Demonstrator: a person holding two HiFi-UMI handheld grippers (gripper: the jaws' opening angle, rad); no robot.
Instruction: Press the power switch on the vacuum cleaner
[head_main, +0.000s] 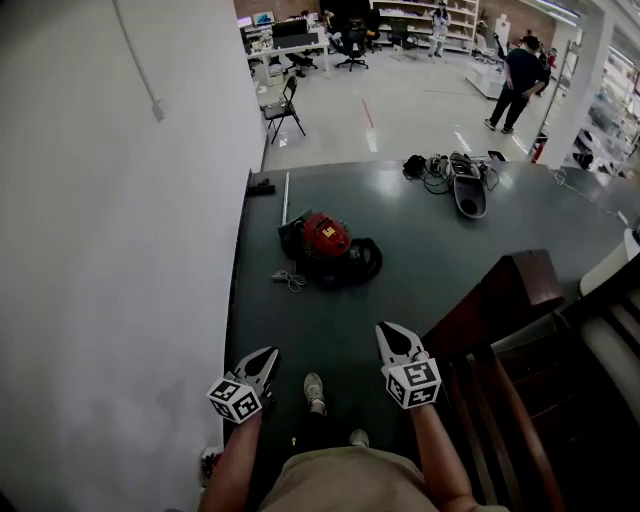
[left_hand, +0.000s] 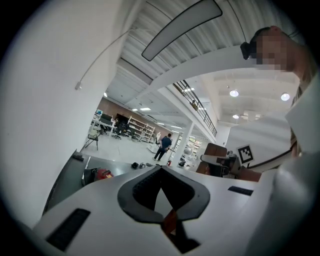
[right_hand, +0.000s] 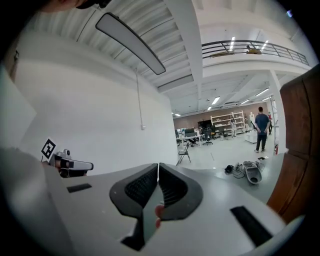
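Here I hold both grippers low in front of me, the left gripper (head_main: 265, 357) at about 7 o'clock of the head view and the right gripper (head_main: 390, 335) at about 5 o'clock, each with its jaws pressed together on nothing. The red vacuum cleaner (head_main: 325, 240) lies on the dark floor mat (head_main: 430, 270) at 12 o'clock from them, well apart from both (its black hose (head_main: 368, 262) curls beside it), near the white wall (head_main: 100, 250) at 9 o'clock.
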